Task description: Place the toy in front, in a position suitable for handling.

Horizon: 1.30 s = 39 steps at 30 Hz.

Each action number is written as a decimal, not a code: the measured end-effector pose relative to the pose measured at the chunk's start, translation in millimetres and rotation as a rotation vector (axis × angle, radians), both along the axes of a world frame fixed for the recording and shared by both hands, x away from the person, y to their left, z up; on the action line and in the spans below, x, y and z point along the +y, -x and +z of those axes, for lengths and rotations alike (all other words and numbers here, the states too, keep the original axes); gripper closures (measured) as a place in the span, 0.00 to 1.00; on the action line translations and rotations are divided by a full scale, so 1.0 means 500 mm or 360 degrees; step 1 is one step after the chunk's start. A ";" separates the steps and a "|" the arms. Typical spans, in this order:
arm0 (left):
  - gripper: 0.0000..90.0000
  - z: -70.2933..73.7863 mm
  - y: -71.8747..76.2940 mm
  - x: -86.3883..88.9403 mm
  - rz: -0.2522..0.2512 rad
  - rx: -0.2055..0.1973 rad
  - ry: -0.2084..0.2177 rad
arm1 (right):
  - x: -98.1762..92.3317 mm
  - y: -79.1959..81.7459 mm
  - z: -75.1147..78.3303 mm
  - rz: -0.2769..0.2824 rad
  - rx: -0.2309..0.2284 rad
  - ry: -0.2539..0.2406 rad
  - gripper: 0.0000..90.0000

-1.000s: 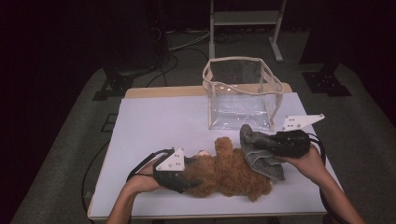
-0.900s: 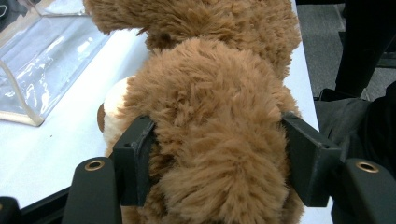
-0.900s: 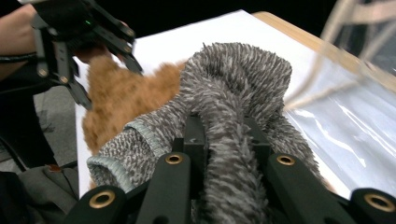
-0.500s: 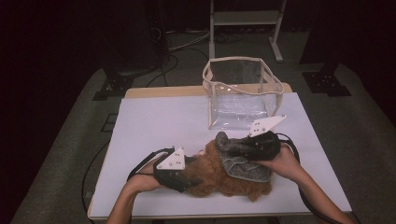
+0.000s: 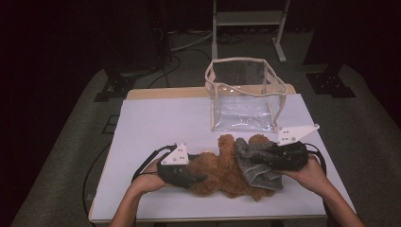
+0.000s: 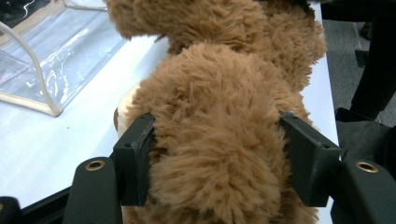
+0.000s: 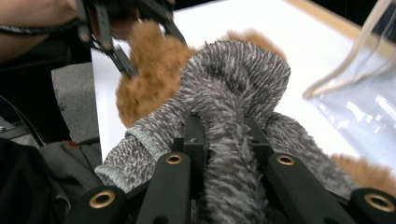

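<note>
while my left claw (image 5: 198, 178) clamps the brown plush bear's (image 5: 222, 168) furry body, my right claw (image 5: 255, 158) pinches a fold of the grey fuzzy cloth (image 5: 253, 163) lying over the bear. i read no writing anywhere. both forearms come in low, hands near the white table's (image 5: 156, 123) front edge. beyond the bear stands a clear plastic bag (image 5: 243, 97) with cream trim, open-topped.
</note>
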<state>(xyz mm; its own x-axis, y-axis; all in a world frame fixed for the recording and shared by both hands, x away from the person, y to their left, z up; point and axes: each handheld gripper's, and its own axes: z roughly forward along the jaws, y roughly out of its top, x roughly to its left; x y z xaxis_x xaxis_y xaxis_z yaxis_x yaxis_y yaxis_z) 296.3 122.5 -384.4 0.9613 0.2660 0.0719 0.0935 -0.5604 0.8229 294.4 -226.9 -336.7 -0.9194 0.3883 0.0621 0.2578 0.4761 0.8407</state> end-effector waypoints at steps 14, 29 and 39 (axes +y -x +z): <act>0.39 0.002 0.014 -0.009 -0.0053 -0.0074 -0.0047 | 0.202 -0.036 0.014 0.0216 -0.0101 0.0195 0.85; 0.40 -0.001 0.014 -0.004 -0.0061 -0.0076 -0.0041 | 0.089 -0.077 -0.017 -0.0054 -0.0008 0.0174 0.85; 0.40 -0.001 0.004 -0.008 0.0000 -0.0055 0.0000 | 0.059 -0.043 0.009 -0.0042 -0.0040 0.0099 0.85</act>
